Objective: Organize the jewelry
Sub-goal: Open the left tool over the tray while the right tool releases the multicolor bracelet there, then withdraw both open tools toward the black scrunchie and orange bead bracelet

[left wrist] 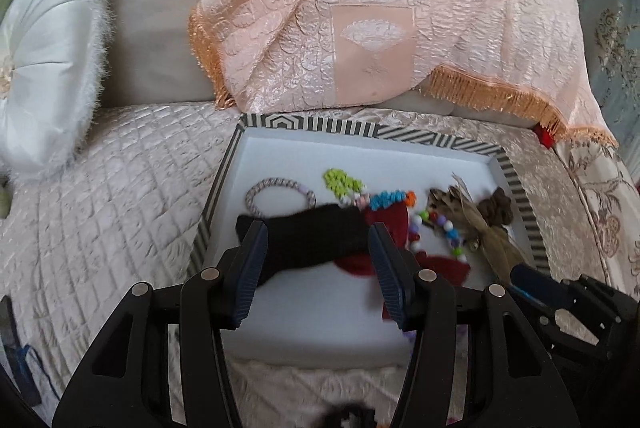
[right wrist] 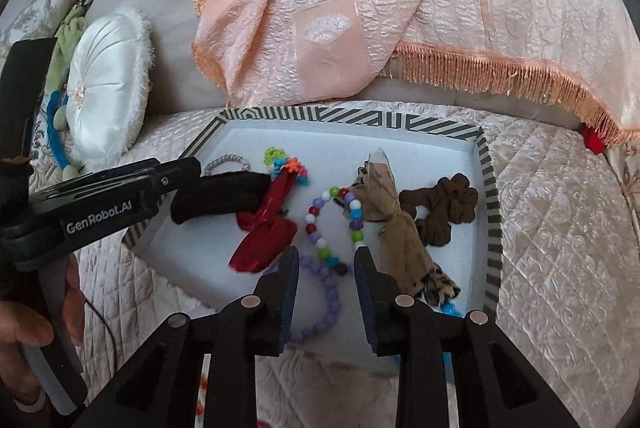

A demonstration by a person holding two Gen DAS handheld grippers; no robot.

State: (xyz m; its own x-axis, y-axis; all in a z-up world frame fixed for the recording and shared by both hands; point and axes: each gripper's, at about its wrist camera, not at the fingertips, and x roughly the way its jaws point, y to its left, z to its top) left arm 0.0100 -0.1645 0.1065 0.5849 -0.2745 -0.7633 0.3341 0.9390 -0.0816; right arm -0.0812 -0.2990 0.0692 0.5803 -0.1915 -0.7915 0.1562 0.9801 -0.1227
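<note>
The left gripper [left wrist: 318, 228] has its jaws apart with nothing pressed between the pads; in its own view a black fabric band [left wrist: 308, 240] lies crosswise beyond the fingertips, and in the right wrist view that band sits just off the left gripper's tips, seemingly free of them. The right gripper [right wrist: 326, 252] also stands parted, more narrowly, and empty — it hovers over the near end of a multicoloured bead bracelet [right wrist: 336, 220] and beside a lilac bead bracelet [right wrist: 320, 292]. All of these lie in the striped-rimmed tray [right wrist: 490, 188], which rests on a quilted sofa cushion. Further out in the tray are a red fabric tie [right wrist: 266, 232], a small neon woven band [right wrist: 286, 164], a pale braided ring [right wrist: 228, 161], a tan and leopard-print tie [right wrist: 400, 224] and a brown scrunchie [right wrist: 444, 204]. My reading is that gathering is largely done — nearly everything seen is inside the tray — but the pieces overlap in a loose heap, so sorting and spacing remain. The black band's long axis runs left to right across the left view, its far end resting on the red tie; the tan tie runs slantwise from the back of the tray toward its near right corner.
</note>
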